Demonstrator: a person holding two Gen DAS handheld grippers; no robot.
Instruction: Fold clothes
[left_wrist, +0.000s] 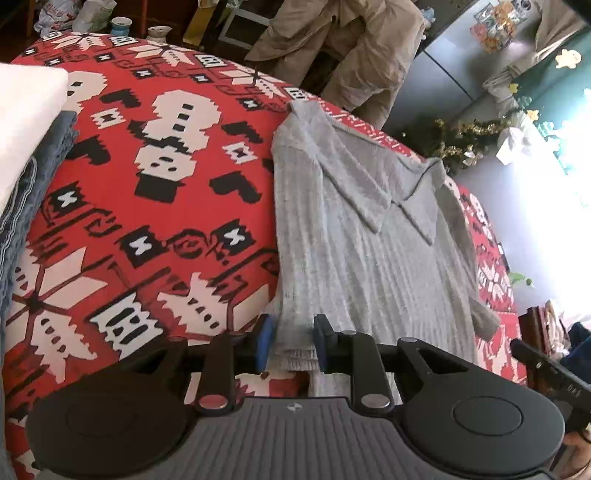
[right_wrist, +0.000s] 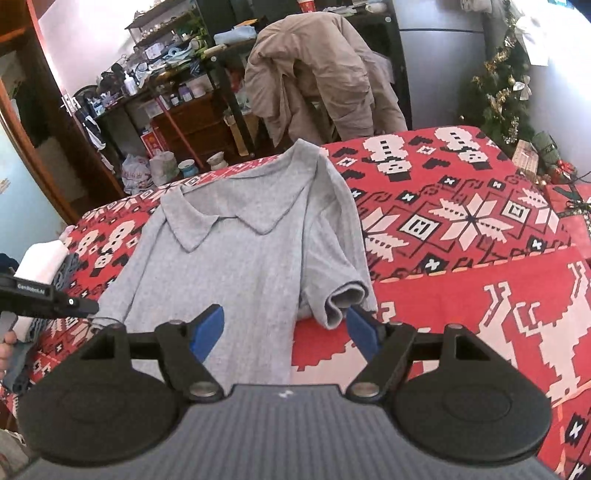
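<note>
Left claw (left_wrist: 293, 345) clenched on gray shirt (left_wrist: 369, 258) hem; right claw (right_wrist: 286, 334) released, sleeve (right_wrist: 341, 299) just ahead; long axis near-to-far

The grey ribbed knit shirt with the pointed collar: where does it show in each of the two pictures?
Left wrist view: the grey ribbed knit shirt runs from centre to lower right, its hem between the gripper's fingers.
Right wrist view: the shirt lies centre-left, collar at the top.
Shared landmark: the beige jacket draped behind the table.

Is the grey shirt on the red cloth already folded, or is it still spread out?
Partly folded. The grey shirt lies collar up, with both sleeves turned in over the body; its length is not yet folded.
</note>
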